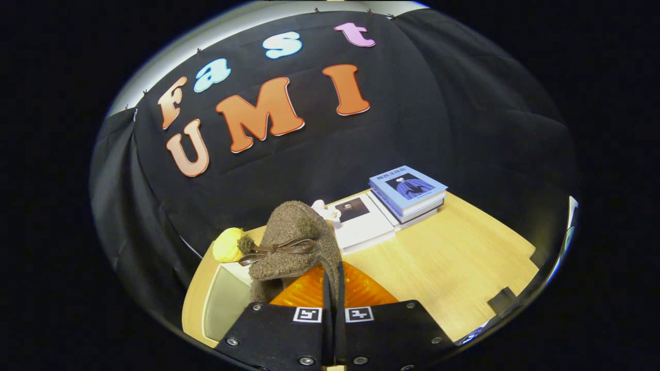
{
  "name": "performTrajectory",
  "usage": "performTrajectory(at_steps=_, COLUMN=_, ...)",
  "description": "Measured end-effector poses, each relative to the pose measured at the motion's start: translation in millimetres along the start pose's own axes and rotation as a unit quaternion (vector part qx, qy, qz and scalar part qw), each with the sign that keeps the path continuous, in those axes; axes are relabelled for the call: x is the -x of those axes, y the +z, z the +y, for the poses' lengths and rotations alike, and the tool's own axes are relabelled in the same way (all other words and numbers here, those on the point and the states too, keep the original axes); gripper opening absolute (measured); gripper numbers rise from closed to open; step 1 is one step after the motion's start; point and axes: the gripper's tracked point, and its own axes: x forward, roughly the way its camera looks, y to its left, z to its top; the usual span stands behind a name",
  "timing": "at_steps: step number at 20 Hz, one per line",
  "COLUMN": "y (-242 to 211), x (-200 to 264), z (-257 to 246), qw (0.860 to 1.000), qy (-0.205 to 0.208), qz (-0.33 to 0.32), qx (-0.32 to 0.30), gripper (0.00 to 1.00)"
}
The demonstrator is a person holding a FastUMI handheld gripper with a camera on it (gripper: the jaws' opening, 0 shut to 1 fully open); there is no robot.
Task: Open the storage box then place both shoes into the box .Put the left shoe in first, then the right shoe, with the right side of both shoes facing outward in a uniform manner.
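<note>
With its fingers closed on the heel edge of the brown fuzzy shoe (294,242), the gripper (333,314) hangs over the orange-lidded storage box (356,291), so lower it level, bow outward, books (407,193) beyond.

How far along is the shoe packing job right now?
Done: the storage box looks open, with a bare pale interior beside the gripper. In hand: the gripper is shut on the brown fuzzy shoe, holding it above an orange panel. Left: setting this shoe in the box, then the second one. I cannot tell whether this is the left or right shoe.
</note>
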Motion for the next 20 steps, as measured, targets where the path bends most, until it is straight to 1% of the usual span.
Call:
performTrajectory(at_steps=5, y=-19.4, x=-1.5, z=56.4, qw=1.0, qy=0.028, qz=0.014, qx=0.006, gripper=0.02)
performTrajectory(at_steps=8, y=-41.0, x=-7.2, z=75.4, qw=0.999, qy=0.031, qz=0.029, qx=0.001, gripper=0.02)
performTrajectory(at_steps=13, y=-71.4, x=-19.2, z=85.9, qw=0.999, qy=0.01, qz=0.047, qx=0.025, gripper=0.03)
performTrajectory(at_steps=17, y=-87.7, x=-28.5, z=79.2, qw=0.998, qy=-0.009, qz=0.059, qx=0.031, gripper=0.03)
performTrajectory(at_steps=18, y=-90.4, x=-28.4, z=80.3, qw=0.998, qy=-0.005, qz=0.063, qx=0.026, gripper=0.05)
performTrajectory(at_steps=19, y=-93.7, x=-28.3, z=82.2, qw=0.997, qy=-0.001, qz=0.069, qx=0.021, gripper=0.09)
performTrajectory(at_steps=20, y=-94.2, x=-26.5, z=80.1, qw=0.997, qy=-0.001, qz=0.069, qx=0.025, gripper=0.2)
